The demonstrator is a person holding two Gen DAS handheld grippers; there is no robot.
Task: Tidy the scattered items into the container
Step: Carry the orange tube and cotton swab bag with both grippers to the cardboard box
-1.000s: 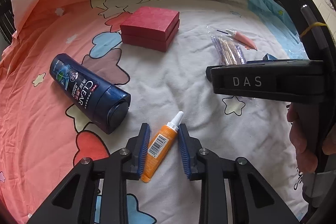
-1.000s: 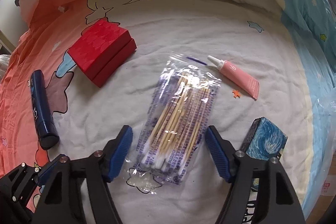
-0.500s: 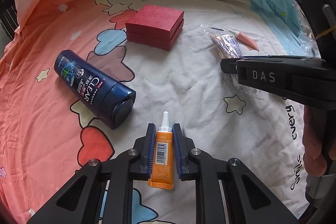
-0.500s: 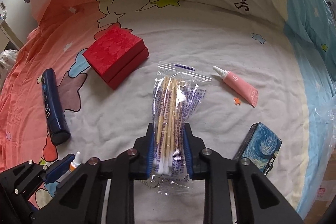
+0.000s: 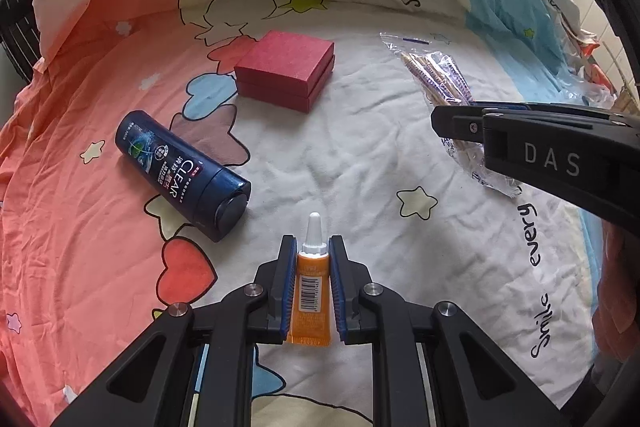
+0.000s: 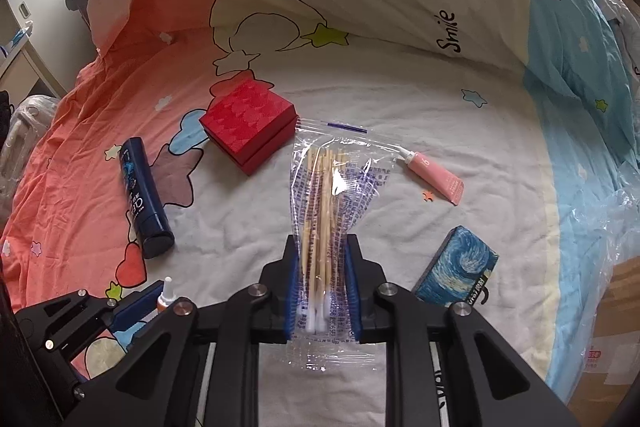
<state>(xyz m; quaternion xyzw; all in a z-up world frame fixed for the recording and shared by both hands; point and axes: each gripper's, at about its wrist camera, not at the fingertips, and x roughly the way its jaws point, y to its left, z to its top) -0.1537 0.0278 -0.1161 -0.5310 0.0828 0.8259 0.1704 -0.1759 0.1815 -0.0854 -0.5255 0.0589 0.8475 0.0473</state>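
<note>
Left claw [image 5: 313, 281] clamps orange tube [image 5: 310, 301], nozzle pointing forward; right claw [image 6: 322, 285] clamps cotton-swab bag [image 6: 326, 195] lengthwise.

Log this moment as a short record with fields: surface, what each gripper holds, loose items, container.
surface: bedsheet with star and heart print
left gripper: shut on orange tube, white nozzle pointing away
right gripper: shut on bag of cotton swabs
loose items: blue bottle lying on its side; red box, closed; pink tube; box with swirl print
container: none clearly seen in either view
</note>
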